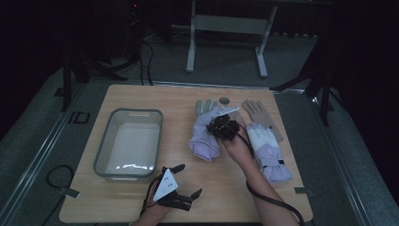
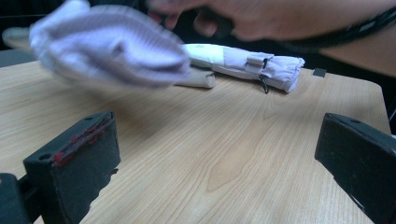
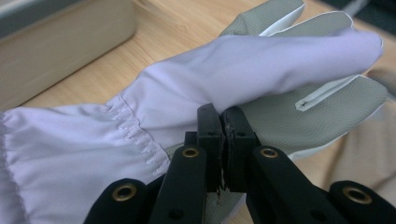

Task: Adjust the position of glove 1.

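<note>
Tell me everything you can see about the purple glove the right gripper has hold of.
The purple glove is soft lilac fabric with a grey mesh palm, white piping and a gathered, stitched cuff. The right gripper is shut on its edge near the palm. It droops folded beside the other glove, above the wooden table.

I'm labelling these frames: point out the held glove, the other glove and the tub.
Held glove (image 3: 243, 70), right gripper view, lilac back.
Other glove (image 1: 268, 153), high view, lilac cuff.
Tub (image 1: 136, 112), high view, far rim.

You're in a dim lab/test room: bare wooden table (image 1: 141, 207), cables on grey floor (image 1: 226, 66), metal desk frame (image 1: 226, 28) behind.
</note>
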Available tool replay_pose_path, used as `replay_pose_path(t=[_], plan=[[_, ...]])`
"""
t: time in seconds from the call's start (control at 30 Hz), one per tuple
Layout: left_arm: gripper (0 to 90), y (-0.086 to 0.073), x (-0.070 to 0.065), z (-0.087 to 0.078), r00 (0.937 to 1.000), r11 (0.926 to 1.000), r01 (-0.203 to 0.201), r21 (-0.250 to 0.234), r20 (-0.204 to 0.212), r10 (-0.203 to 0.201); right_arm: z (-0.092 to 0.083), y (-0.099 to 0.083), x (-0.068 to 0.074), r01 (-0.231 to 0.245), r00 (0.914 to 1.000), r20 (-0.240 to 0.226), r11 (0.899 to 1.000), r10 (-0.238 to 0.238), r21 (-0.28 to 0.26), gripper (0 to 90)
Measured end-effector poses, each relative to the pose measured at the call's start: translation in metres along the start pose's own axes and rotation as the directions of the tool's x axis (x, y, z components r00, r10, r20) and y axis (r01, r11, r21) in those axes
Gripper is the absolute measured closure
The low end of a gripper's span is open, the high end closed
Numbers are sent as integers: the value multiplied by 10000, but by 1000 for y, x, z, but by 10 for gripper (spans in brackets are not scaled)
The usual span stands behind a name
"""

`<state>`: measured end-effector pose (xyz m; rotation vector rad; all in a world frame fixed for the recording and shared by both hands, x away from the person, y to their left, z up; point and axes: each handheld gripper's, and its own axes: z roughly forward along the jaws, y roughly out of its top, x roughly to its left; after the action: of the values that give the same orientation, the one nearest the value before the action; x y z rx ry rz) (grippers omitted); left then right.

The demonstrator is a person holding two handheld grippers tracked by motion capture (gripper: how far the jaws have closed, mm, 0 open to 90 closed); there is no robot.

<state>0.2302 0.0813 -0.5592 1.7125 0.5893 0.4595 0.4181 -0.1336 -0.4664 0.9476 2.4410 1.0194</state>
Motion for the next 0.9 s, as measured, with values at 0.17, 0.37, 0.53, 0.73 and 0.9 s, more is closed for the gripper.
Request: replay_pose_path(t=[0.17,0.37,0.53,0.73,0.9], plan=[[0,0,0,0,10000,10000,-5,9,-25,5,-32,-6,-9,788,9969,-40,9961,-790,-395,872],[0,0,0,0,10000,10000,-8,3,-59,8,-56,-22,-3,1906,9817,16,9812,-1907,-305,871],[0,0,-1,0,9999,10000,-81,2,-73,81,-48,-43,0,1789,9835,-233,9834,-1797,-305,870],[0,0,0,0,10000,10000,-55,-4,-42,55,-18,-62,0,1779,9829,-514,9839,-1770,137,870],[0,0,0,0,10000,10000,10,-11,-11,-10,3,-72,-3,1681,9836,-732,9848,-1646,437,867]])
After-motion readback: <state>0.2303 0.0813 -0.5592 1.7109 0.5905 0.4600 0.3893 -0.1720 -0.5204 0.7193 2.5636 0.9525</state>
